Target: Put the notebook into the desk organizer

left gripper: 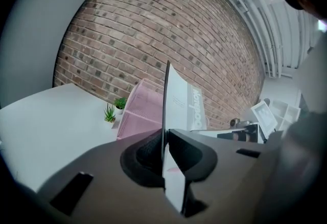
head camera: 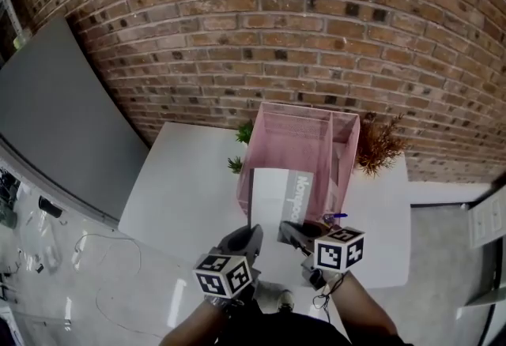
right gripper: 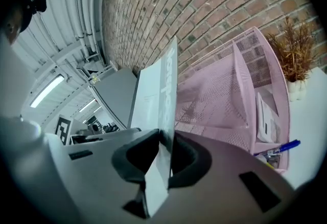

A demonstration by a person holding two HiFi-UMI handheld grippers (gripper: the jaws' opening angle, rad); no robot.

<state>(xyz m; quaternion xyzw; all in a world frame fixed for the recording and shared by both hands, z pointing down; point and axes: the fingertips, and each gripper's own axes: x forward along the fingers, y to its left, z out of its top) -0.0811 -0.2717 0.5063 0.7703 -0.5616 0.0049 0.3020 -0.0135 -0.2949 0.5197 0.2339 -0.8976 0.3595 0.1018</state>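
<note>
While the left gripper [head camera: 251, 235] and right gripper [head camera: 291, 232] each pinch the notebook [head camera: 281, 194] in narrow fingers by its near edge, it stands just before the pink mesh desk organizer [head camera: 300, 127], long axis reaching toward that organizer's open top.

The head view looks steeply down from above onto the white table [head camera: 182, 186], with the brick wall [head camera: 300, 20] filling the upper frame. Each gripper view sits low and close behind its own jaws and faces that wall. All three views share the notebook [head camera: 277, 194], the pink desk organizer [head camera: 304, 131] and the wall.
</note>
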